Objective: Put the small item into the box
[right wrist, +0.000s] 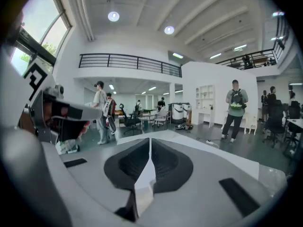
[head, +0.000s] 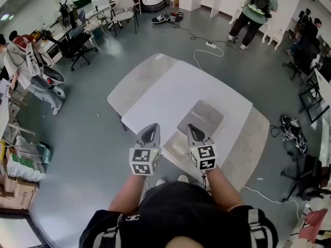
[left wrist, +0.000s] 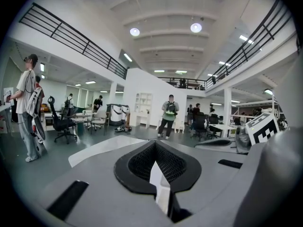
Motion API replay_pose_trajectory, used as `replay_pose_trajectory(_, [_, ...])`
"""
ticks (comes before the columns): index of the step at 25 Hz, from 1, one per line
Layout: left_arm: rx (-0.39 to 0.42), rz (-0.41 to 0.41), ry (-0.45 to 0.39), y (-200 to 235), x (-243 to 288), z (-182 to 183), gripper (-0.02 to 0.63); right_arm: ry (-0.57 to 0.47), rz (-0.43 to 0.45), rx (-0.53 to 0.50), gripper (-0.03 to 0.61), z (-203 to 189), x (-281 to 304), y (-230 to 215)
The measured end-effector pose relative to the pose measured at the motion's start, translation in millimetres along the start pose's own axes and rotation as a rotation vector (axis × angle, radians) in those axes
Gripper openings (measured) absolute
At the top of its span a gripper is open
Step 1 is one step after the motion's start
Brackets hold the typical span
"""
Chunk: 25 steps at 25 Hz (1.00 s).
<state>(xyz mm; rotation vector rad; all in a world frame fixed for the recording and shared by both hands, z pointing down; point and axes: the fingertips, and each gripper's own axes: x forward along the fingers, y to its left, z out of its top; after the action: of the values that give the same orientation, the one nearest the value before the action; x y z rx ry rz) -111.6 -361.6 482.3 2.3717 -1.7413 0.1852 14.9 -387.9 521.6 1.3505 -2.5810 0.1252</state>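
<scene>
An open grey box [head: 201, 118] lies on the white table [head: 170, 89], right of its middle. A pale flat piece [head: 176, 146] lies at the box's near end; I cannot make out a small item anywhere. My left gripper [head: 151, 126] is held over the table's near edge, left of the box, with its jaws shut and nothing between them [left wrist: 155, 150]. My right gripper [head: 191, 126] hangs above the box's near end, also shut and empty [right wrist: 150, 144]. Both point almost level, out over the table into the room.
A grey tabletop [head: 135, 81] adjoins the white one at the left, and a pale slab [head: 248, 143] at the right. Cables [head: 207, 48] trail on the floor beyond. A person with a backpack [head: 254, 9] stands far off, others and office chairs [head: 75, 48] to the left.
</scene>
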Motion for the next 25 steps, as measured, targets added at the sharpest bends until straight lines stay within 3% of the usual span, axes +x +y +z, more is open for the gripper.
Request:
replay_pose_trajectory(4, [-0.002,-0.003,-0.002,-5,-1,-2,0.012,-0.141,-0.061,0.022,0.014,32,-23,-14])
replay_pose_trajectory(9, [-0.003,-0.01,-0.002,-10,-1,-3,0.012,-0.232,-0.147,0.013,0.012,52,-47,-28])
replay_pose_trajectory(25, [0.013,-0.038,-0.01,-18,3,-4,0.012,-0.213,-0.235,0.041,0.012,45,-61,-45])
